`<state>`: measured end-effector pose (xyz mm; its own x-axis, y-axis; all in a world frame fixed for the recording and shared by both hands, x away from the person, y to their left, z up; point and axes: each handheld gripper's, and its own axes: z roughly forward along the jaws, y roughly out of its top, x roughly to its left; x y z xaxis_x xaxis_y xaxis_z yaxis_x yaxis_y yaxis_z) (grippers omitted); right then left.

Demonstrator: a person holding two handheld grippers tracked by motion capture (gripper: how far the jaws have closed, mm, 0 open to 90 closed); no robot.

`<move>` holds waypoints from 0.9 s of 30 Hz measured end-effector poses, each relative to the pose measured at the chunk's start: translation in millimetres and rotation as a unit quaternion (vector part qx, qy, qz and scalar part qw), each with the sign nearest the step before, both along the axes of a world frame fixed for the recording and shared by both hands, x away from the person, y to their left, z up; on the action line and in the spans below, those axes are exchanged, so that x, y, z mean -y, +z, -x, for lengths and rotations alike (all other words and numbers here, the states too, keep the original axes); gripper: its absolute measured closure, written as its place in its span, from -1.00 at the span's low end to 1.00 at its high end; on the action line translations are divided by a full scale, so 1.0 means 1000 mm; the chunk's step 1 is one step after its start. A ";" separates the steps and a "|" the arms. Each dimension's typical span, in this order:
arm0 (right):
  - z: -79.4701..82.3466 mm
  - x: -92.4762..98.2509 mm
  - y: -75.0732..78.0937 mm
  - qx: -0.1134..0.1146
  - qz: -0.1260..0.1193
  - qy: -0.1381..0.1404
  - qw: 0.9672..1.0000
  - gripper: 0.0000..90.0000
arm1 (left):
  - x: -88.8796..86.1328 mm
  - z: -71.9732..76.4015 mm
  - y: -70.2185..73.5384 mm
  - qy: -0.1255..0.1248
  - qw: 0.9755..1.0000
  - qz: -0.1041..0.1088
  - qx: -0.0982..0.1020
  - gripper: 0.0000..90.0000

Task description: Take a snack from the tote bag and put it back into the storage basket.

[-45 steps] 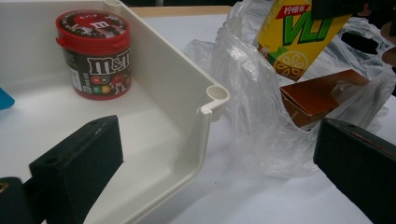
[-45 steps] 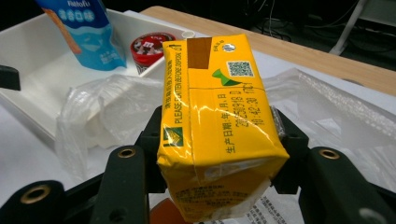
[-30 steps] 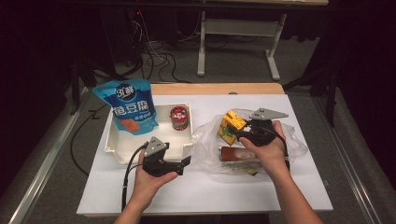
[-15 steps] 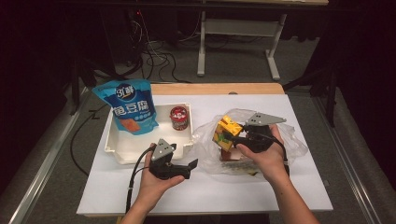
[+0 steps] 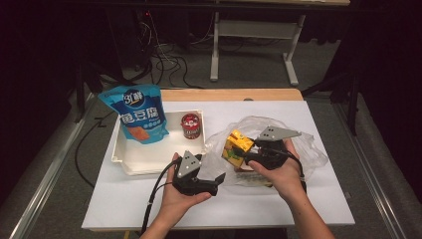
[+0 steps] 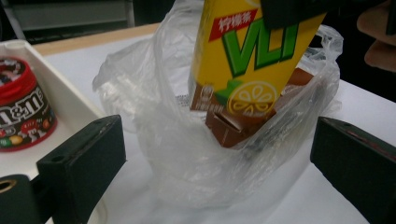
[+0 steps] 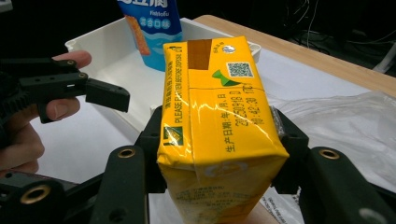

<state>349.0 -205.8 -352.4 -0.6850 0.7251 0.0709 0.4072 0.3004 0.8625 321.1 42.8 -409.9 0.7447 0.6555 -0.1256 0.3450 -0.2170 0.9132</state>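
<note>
High view, left to right: blue pouch [image 5: 141,114] and red can [image 5: 191,125] are seen in white tray [image 5: 149,160], upper left. Left gripper [image 5: 213,180], centre-bottom, is held w/ jaws apart, nothing between. Yellow juice carton [image 5: 235,148] is clamped by right gripper [image 5: 247,155] above clear plastic bag [image 5: 308,154], right of centre.
</note>
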 end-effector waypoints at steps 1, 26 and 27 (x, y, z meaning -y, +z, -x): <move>0.001 0.000 0.000 -0.001 0.000 0.001 1.000 0.16 | 0.003 0.001 0.001 0.001 1.000 0.005 0.003 -0.90; 0.017 -0.008 0.004 -0.006 -0.004 0.022 1.000 0.16 | 0.063 -0.001 -0.004 0.023 0.999 -0.032 0.029 -0.80; 0.018 -0.008 0.004 -0.007 -0.004 0.021 1.000 0.16 | 0.063 -0.001 -0.004 0.025 0.999 -0.032 0.031 -0.78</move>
